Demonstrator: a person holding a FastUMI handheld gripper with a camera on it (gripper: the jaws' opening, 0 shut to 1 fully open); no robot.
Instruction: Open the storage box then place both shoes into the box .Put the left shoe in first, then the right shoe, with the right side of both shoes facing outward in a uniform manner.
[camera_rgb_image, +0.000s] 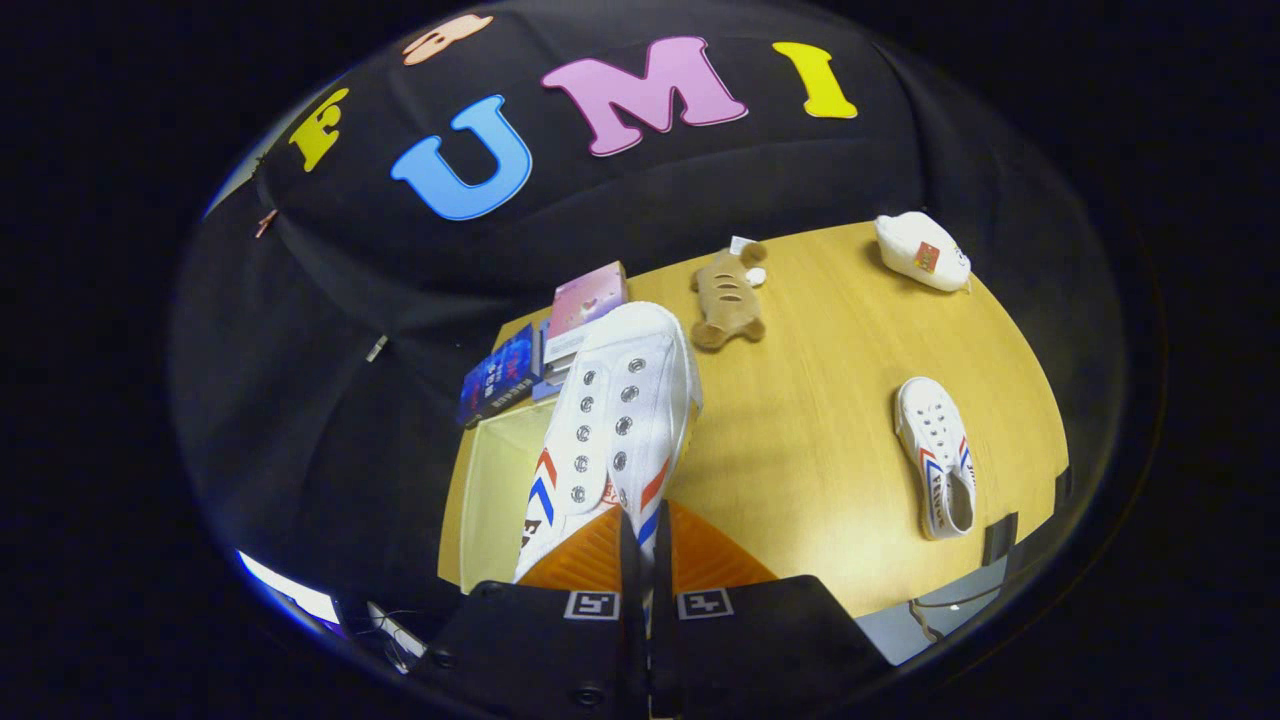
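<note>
One canvas shoe (610, 420) pinched in closed gripper (645, 535) jaws, wooden table (820, 450)

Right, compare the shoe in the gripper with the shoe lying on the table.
The held shoe is pinched between the fingers of the gripper, raised above the table; the other shoe lies free on the wood, well off to the side. Both are white, with metal eyelets and red-and-blue chevrons.

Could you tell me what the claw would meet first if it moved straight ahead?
Nothing new at once: the claw is shut on the white sneaker. Beyond its toe lie stacked books, though depth is unclear.
</note>
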